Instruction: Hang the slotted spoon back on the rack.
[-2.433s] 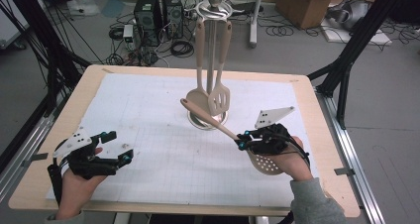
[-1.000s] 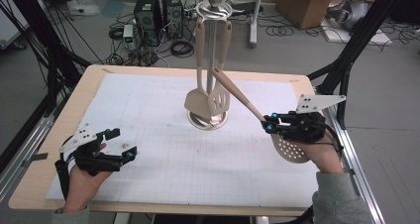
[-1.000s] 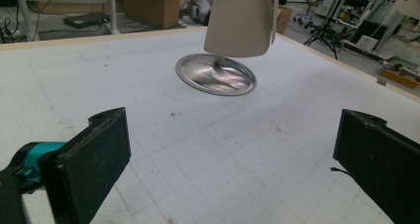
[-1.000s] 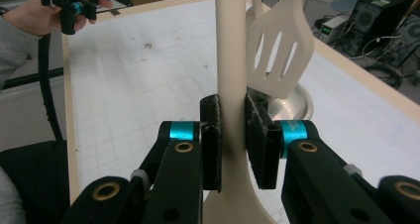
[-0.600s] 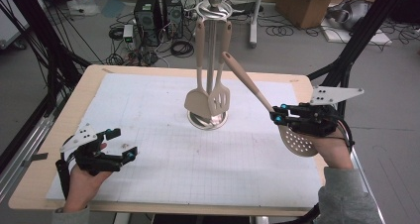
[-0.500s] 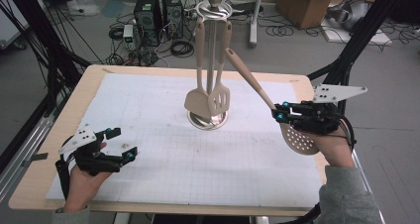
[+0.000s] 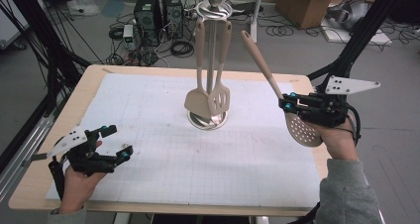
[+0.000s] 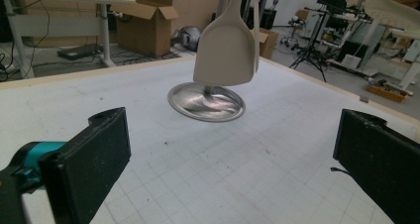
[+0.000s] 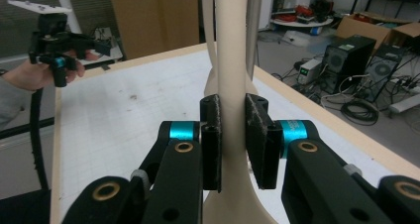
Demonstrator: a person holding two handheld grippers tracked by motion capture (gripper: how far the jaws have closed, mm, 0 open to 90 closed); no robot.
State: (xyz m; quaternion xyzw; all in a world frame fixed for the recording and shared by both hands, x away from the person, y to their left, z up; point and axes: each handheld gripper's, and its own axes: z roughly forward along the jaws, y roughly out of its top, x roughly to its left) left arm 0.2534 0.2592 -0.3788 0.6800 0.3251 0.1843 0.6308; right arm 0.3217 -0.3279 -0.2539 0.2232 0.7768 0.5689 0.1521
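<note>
Slotted spoon (image 7: 302, 130) is clamped by its handle in our right tongs (image 7: 287, 105) off the tabletop's (image 7: 148, 85) right edge, handle tilting toward the utensil rack (image 7: 214, 60) with two spatulas, while our left tongs (image 7: 115, 140) hover wide open, low at front-left.

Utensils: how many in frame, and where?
3. A solid spatula and a slotted spatula hang on the rack mid-table. A slotted spoon is clamped in the right gripper at the table's right edge. Any behind those would be hidden.

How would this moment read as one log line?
right tool: shut on slotted spoon, lifted | left tool: open, idle | rack: two spatulas hanging
</note>
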